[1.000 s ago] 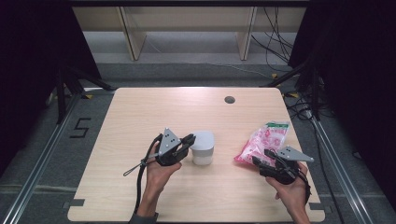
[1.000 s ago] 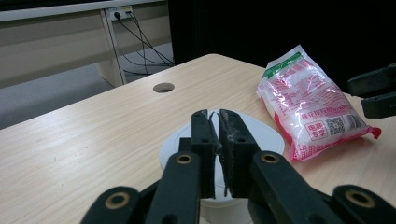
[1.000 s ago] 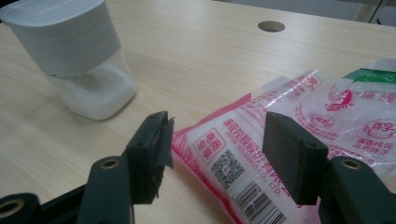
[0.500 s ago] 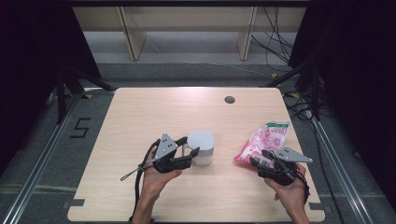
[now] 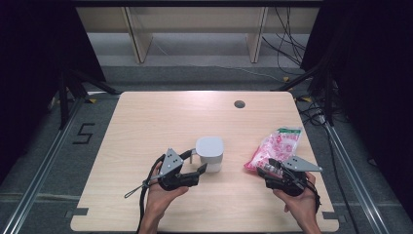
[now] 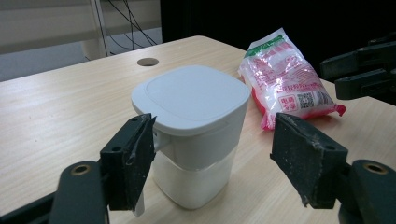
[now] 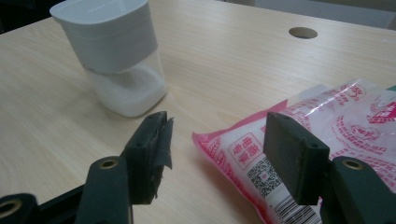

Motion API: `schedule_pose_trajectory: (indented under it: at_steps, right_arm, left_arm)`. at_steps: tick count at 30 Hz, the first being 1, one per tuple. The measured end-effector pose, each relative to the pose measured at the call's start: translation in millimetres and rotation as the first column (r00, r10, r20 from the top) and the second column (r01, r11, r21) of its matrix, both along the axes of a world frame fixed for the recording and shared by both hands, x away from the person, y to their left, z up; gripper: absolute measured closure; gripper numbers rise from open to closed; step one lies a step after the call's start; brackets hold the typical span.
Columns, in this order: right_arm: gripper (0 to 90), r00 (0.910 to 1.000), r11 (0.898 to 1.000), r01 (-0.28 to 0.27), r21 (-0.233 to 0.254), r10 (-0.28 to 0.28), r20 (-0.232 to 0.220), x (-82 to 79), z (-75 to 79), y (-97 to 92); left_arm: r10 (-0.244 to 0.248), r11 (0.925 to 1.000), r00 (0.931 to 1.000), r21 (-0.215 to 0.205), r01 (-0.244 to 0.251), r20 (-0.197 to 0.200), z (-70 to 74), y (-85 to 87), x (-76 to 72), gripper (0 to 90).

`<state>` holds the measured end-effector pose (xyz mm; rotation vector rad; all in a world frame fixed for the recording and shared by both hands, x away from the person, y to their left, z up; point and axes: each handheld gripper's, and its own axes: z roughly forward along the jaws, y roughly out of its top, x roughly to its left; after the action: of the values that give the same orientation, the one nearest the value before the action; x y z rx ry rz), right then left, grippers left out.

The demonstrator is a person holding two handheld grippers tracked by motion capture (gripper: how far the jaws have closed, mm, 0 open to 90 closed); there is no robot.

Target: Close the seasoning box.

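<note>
A white lidded container (image 5: 210, 151) with white powder in its clear lower half stands on the wooden table (image 5: 160, 122). My left gripper (image 5: 198, 162) is at its left side. Its jaws have just been opening and now stand wide. In the left gripper view the container (image 6: 191, 98) sits just ahead, between the spread pads (image 6: 133, 154), and neither pad presses on it. A pink and white printed bag (image 5: 277, 145) lies flat at the right. My right gripper (image 5: 269, 168) is open, with the bag's near corner (image 7: 243, 154) lying between its jaws unpinched.
A round cable hole (image 5: 239, 104) sits in the table's far right part. Shelving and cables (image 5: 287, 44) stand on the floor beyond the far edge. Dark curtains flank both sides. A cable (image 5: 139, 187) trails from the left gripper toward the front edge.
The left gripper's jaws have spread apart beside the container, and that hand has drawn slightly back toward the front edge. The right gripper and the bag have stayed put.
</note>
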<state>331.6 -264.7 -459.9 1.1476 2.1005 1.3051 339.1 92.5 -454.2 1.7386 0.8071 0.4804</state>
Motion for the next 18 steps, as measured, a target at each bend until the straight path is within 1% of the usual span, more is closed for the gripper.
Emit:
schedule_pose_trajectory:
  at_steps: [1,2,3,4,5,6,7,8,9,10,11,12,13,14,15,16,17,18]
  right_arm:
    - [41.1,1.0000,1.000,-0.005,-0.002,0.005,0.000,-0.2,-0.4,0.4]
    - [41.1,0.9999,1.000,-0.014,-0.012,0.014,0.007,0.2,-0.5,0.0]
    - [41.1,0.9998,1.000,-0.021,-0.014,0.021,-0.002,-0.3,-0.4,0.4]
    - [41.0,0.9998,1.000,-0.017,-0.008,0.017,-0.002,-1.2,-1.3,1.9]
    - [40.9,0.9994,0.999,-0.033,-0.019,0.033,0.011,-0.5,-1.9,1.9]
    - [40.9,0.9994,0.999,-0.035,-0.014,0.035,-0.003,-1.7,-2.6,2.8]
    - [40.7,0.9991,0.999,-0.042,-0.013,0.041,-0.004,-2.5,-3.1,4.1]
    - [40.5,0.9990,0.999,-0.038,0.003,0.038,-0.026,-5.5,-3.1,6.8]
    - [39.8,0.9985,0.999,-0.052,-0.004,0.051,-0.019,-5.7,-3.3,7.4]
    - [39.5,0.9976,0.997,-0.070,-0.016,0.070,-0.004,-4.9,-3.5,7.0]
    - [39.2,0.9976,0.998,-0.066,0.005,0.066,-0.023,-7.8,-3.7,10.4]
    - [39.1,0.9961,0.996,-0.087,-0.014,0.086,-0.020,-7.5,-3.6,10.1]
    - [38.7,0.9961,0.996,-0.088,-0.011,0.088,-0.012,-7.4,-4.6,11.0]
    - [38.4,0.9953,0.995,-0.096,-0.013,0.096,-0.009,-7.8,-4.8,11.5]
    - [37.9,0.9943,0.994,-0.105,-0.021,0.105,-0.018,-8.9,-4.4,11.7]
    - [37.4,0.9941,0.994,-0.108,-0.019,0.108,-0.012,-9.3,-5.6,12.7]
    - [37.1,0.9932,0.994,-0.110,-0.010,0.109,-0.041,-11.6,-5.6,14.0]
    - [37.0,0.9903,0.991,-0.135,-0.003,0.135,-0.033,-10.0,-7.4,14.3]
  left_arm:
    - [0.004,0.9999,1.0000,-0.015,-0.004,-0.009,-2.1,-1.0,-0.8,28.7]
    - [0.005,1.0000,0.9999,-0.004,-0.005,-0.010,-3.2,-0.5,-1.6,28.4]
    - [0.001,1.0000,1.0000,0.007,-0.001,-0.004,-4.6,0.2,-1.9,28.2]
    - [0.006,0.9999,0.9999,-0.010,-0.006,-0.015,-6.7,-0.8,-2.8,28.0]
    - [0.011,0.9999,0.9997,-0.001,-0.011,-0.020,-7.5,-0.2,-4.1,27.7]
    - [0.011,0.9999,0.9997,-0.004,-0.011,-0.021,-8.8,0.0,-5.0,27.6]
    - [0.009,1.0000,0.9997,-0.001,-0.009,-0.022,-9.9,0.5,-6.1,27.4]
    - [0.012,0.9999,0.9997,-0.005,-0.013,-0.020,-11.1,0.4,-7.5,27.2]
    - [0.011,0.9999,0.9998,-0.008,-0.011,-0.019,-12.6,0.2,-8.3,27.2]
    - [0.013,0.9999,0.9997,0.000,-0.013,-0.022,-13.7,0.3,-9.9,27.1]
    - [0.008,0.9999,0.9998,-0.006,-0.008,-0.018,-15.2,0.1,-10.2,26.8]
    - [0.012,0.9999,0.9997,-0.007,-0.013,-0.022,-15.4,0.4,-11.5,26.6]
    - [0.011,0.9999,0.9998,-0.004,-0.011,-0.019,-15.7,1.3,-12.5,26.5]
    - [0.004,0.9999,0.9999,-0.014,-0.004,-0.015,-16.5,1.5,-13.3,26.3]
    - [-0.001,1.0000,1.0000,-0.002,0.001,-0.007,-16.5,2.1,-14.4,26.1]
    - [0.006,1.0000,0.9999,-0.002,-0.006,-0.013,-16.9,1.6,-16.5,26.0]
    - [0.009,0.9999,0.9998,-0.008,-0.009,-0.020,-17.8,0.6,-18.5,25.9]
    - [0.011,0.9999,0.9997,-0.010,-0.011,-0.021,-18.6,-0.2,-20.3,26.0]
